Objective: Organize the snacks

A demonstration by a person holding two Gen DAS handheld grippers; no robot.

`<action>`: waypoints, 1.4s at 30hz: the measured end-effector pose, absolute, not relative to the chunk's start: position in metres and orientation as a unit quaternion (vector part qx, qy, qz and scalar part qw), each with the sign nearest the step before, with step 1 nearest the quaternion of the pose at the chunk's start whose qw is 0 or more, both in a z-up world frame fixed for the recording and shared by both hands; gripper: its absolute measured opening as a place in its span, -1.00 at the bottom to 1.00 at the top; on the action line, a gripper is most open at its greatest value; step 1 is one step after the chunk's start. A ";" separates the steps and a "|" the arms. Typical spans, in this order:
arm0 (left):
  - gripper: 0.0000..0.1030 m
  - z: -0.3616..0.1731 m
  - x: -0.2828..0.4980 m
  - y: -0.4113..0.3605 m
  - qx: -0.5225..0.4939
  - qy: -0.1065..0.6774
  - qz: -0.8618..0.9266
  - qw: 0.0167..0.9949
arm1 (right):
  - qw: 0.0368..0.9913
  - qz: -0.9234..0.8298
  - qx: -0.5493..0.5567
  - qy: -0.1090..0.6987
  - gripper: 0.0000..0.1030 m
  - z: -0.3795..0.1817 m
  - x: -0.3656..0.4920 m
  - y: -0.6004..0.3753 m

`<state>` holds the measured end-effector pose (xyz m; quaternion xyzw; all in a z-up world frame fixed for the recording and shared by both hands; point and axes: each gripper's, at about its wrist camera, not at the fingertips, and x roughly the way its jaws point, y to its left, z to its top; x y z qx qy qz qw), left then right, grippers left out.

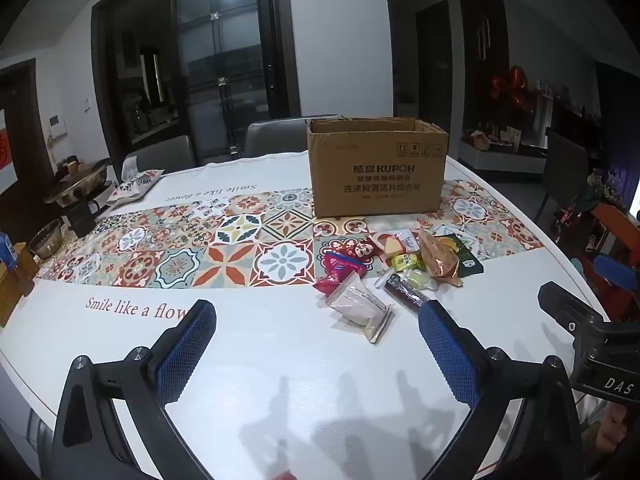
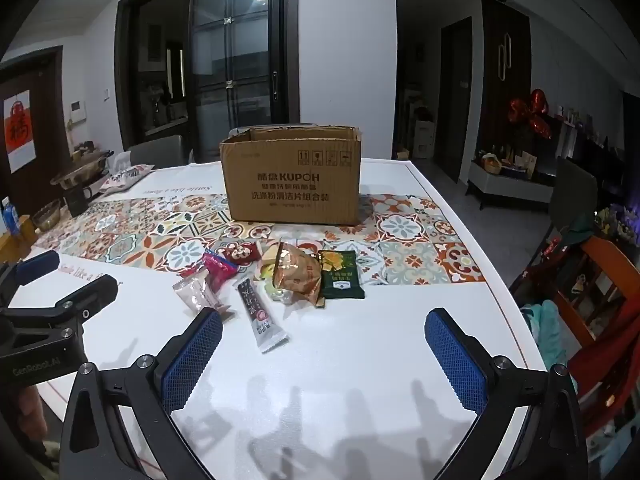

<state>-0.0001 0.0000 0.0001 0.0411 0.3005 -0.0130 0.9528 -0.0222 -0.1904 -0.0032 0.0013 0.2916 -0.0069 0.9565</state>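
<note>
An open brown cardboard box (image 1: 378,168) (image 2: 292,178) stands on the patterned table runner. In front of it lies a loose pile of snack packets: a pale pink pouch (image 1: 360,307) (image 2: 198,294), a magenta packet (image 1: 340,268) (image 2: 218,266), a dark stick packet (image 1: 406,295) (image 2: 260,312), a crinkly gold bag (image 1: 438,262) (image 2: 298,274) and a dark green packet (image 2: 342,276). My left gripper (image 1: 316,314) hovers open just short of the pile, nothing between its blue pads. My right gripper (image 2: 324,326) is also open and empty, near the stick packet.
The white table (image 2: 360,360) carries a tiled runner (image 1: 180,248). At the far left stand a metal pot (image 1: 80,188), a glass bowl (image 1: 46,240) and a patterned pouch (image 1: 136,184). Grey chairs (image 1: 276,136) stand behind. An orange chair (image 2: 600,280) with clothes is at the right.
</note>
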 end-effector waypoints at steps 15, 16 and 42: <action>1.00 0.007 -0.003 -0.002 0.038 0.288 -0.020 0.957 | 0.957 -0.008 0.000 0.290 0.99 -0.005 -0.024 -0.190; 1.00 0.007 -0.004 -0.001 0.037 0.287 -0.020 0.957 | 0.957 -0.008 -0.001 0.289 0.99 -0.005 -0.024 -0.190; 1.00 0.012 -0.005 0.000 0.032 0.277 -0.018 0.960 | 0.959 -0.008 -0.001 0.285 0.99 0.001 -0.027 -0.190</action>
